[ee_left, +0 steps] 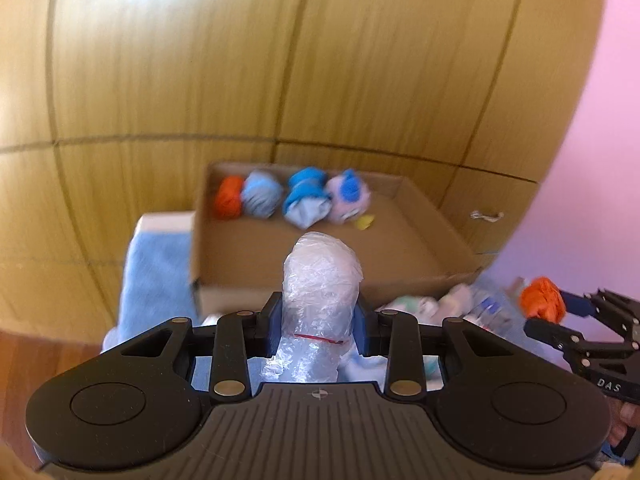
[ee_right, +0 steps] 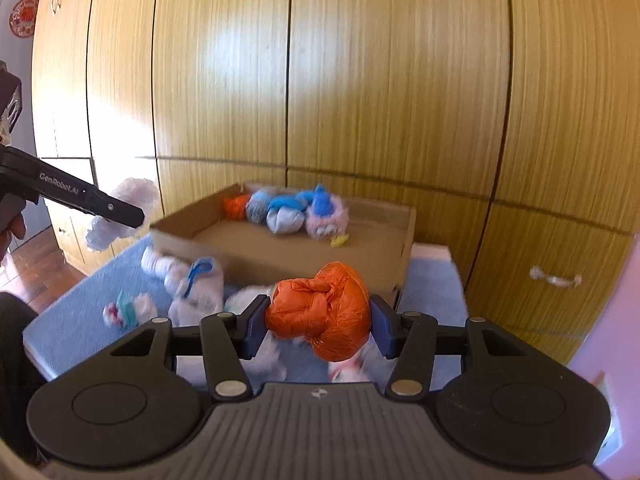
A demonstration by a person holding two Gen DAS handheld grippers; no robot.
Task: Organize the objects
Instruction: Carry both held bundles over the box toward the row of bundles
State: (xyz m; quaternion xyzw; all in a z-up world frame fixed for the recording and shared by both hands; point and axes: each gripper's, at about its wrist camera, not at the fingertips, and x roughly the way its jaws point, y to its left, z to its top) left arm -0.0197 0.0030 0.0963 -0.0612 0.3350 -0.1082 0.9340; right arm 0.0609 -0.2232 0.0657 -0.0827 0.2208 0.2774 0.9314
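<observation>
The left tongs (ee_left: 319,322) pinch a clear bag (ee_left: 321,276), the right tongs (ee_right: 318,322) an orange bag (ee_right: 320,314), both held above the worktop (ee_right: 80,320) short of the box (ee_right: 280,258). Slippery plastic could slide free, or crowd the row of bundles (ee_right: 288,210) inside.

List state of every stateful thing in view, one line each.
left gripper: shut on clear plastic bundle, held above the mat
right gripper: shut on orange bundle, held above the mat
cardboard box: open-topped, four bundles lined up along its far wall
loose bundles: lying on blue mat, outside the box
cabinet doors: closed
</observation>
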